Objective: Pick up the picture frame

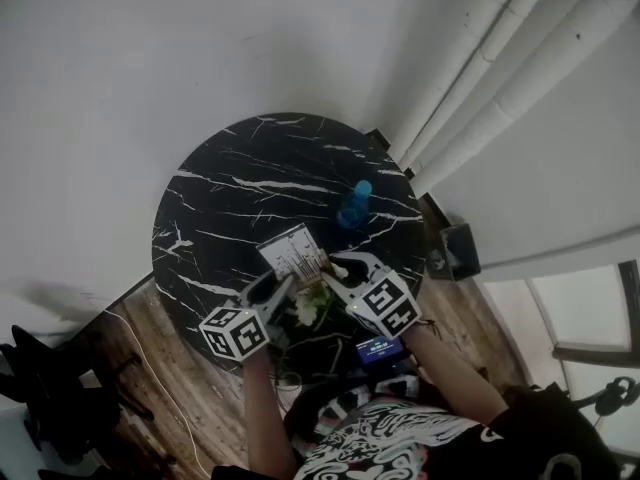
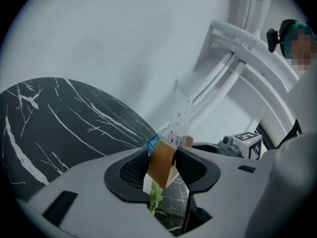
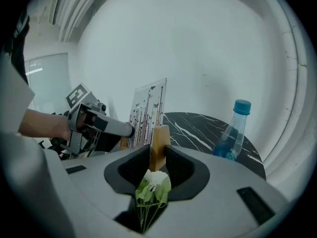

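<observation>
The picture frame (image 1: 292,251) is a clear pane with a printed picture and a wooden block at each lower end. It hangs just above the near edge of the round black marble table (image 1: 230,198). My left gripper (image 1: 283,286) is shut on one wooden block (image 2: 162,163), and the pane (image 2: 181,118) rises beyond its jaws. My right gripper (image 1: 335,270) is shut on the other wooden block (image 3: 159,145), with the pane (image 3: 148,110) standing upright past it. In the right gripper view the left gripper (image 3: 99,125) reaches the frame from the left.
A blue plastic bottle (image 1: 354,206) stands upright on the table beyond the frame. White flowers with green leaves (image 1: 308,306) lie under the frame between the grippers. A black box (image 1: 455,251) sits on the wooden floor at the right. White curtains (image 1: 500,78) hang behind.
</observation>
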Available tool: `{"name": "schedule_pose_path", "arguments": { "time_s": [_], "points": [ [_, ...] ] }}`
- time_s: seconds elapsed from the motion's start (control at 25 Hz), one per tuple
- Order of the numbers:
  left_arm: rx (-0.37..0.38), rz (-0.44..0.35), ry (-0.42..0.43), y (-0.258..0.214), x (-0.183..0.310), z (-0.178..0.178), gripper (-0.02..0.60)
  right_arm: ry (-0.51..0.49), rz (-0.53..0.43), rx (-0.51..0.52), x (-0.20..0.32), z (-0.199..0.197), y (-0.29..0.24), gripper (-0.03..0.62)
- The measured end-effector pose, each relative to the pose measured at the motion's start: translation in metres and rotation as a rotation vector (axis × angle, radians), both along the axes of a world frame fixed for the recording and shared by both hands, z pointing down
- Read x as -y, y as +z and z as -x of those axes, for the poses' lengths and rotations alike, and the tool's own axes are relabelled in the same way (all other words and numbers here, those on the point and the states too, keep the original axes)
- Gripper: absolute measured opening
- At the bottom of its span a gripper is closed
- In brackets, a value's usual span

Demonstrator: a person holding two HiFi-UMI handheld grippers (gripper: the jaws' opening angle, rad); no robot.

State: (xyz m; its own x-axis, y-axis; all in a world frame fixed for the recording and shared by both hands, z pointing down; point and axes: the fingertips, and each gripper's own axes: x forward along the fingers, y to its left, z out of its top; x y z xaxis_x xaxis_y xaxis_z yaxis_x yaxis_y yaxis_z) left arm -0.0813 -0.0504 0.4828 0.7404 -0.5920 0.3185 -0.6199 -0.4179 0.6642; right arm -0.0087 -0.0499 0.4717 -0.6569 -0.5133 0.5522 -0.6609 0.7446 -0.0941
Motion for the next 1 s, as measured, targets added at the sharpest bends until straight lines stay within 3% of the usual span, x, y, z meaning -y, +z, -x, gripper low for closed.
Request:
{"name": "schedule_pose_path", "arguments": {
  "time_s": [1.0],
  "points": [
    [-0.017, -0.006, 0.036, -0.019, -0.009, -0.009, 0.181, 0.065, -0.041, 0.039, -0.012, -0.012, -0.018, 0.097]
  ]
}}
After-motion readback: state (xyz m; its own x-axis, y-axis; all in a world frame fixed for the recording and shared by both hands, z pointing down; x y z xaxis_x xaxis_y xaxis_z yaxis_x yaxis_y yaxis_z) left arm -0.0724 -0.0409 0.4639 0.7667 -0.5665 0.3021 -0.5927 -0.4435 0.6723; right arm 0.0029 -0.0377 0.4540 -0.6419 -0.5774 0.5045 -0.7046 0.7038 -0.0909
